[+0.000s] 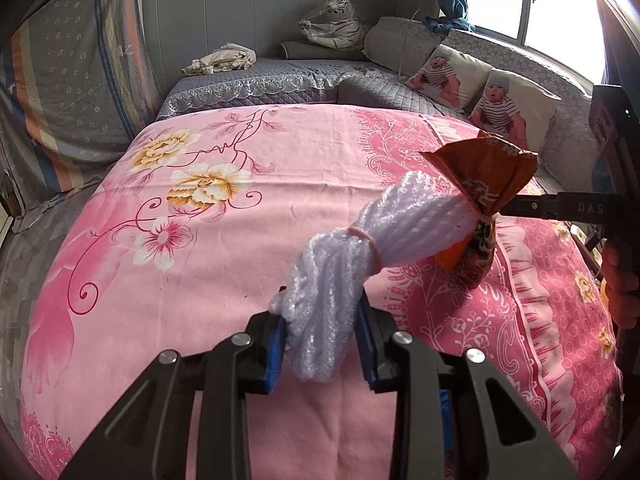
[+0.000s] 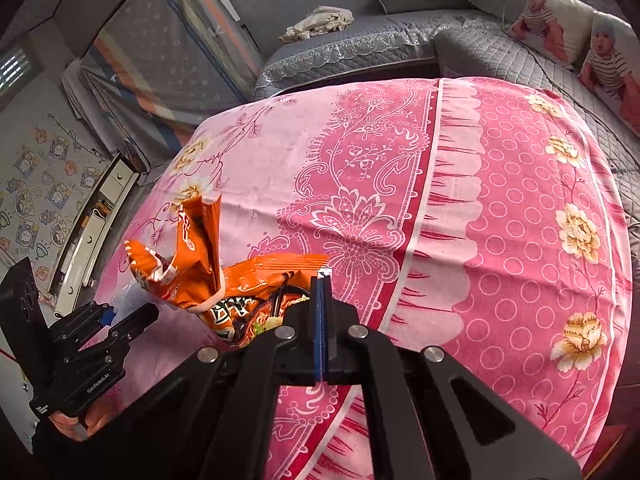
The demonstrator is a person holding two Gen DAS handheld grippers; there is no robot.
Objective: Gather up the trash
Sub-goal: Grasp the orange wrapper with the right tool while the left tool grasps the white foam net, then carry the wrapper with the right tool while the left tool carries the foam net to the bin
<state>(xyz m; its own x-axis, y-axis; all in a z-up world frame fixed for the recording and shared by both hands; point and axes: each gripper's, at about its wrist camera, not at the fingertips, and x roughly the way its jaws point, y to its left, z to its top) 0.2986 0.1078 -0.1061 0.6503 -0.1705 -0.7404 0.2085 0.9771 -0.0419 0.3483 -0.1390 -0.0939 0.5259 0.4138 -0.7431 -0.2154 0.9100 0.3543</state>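
Two grippers are up over the pink bedspread [image 1: 224, 248], one piece of trash in each: the left gripper [image 1: 322, 344] has its blue pads pinched on the lower end of a white foam bundle [image 1: 360, 248] that sticks up past the fingertips. The right gripper [image 2: 322, 320], pads pressed together, pinches the edge of an orange wrapper [image 2: 208, 276] hanging to its left. Only the left view shows the bundle fully; farther off, two baby-print cushions [image 1: 452, 76] and one tiger toy [image 1: 336, 24].
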